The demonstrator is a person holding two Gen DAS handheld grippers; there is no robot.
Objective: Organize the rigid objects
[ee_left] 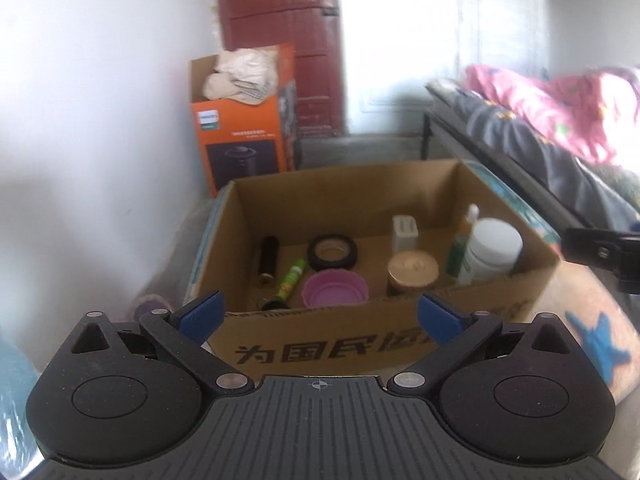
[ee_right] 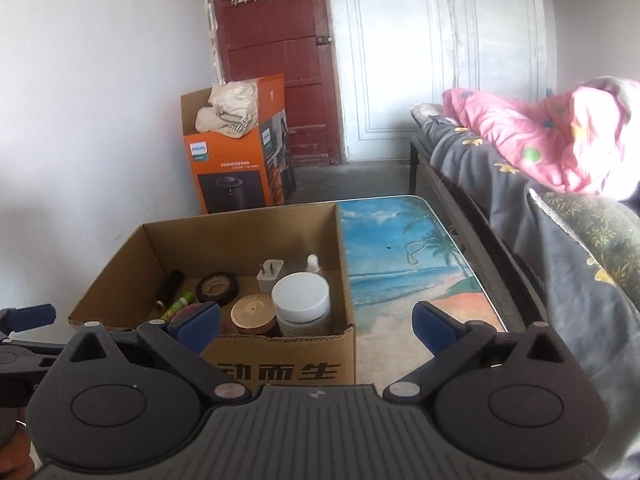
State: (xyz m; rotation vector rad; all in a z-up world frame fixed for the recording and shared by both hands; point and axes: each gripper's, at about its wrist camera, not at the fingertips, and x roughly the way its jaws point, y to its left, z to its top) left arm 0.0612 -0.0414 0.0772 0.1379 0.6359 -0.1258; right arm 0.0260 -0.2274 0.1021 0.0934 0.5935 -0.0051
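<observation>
Both grippers, left (ee_left: 320, 316) and right (ee_right: 316, 322), hover with jaws released and empty before the open brown cardboard box (ee_left: 376, 332) on the beach-print desk (ee_right: 400, 248). Inside the box sit a white round-lidded plastic jar (ee_right: 301, 298), a tan ribbed round tin (ee_right: 254, 314), a black tape ring (ee_left: 332, 253), a purple plastic lid (ee_left: 334, 289), a green tube (ee_left: 291, 280), a black cylinder (ee_left: 268, 258) and a white plug adapter (ee_right: 270, 275).
</observation>
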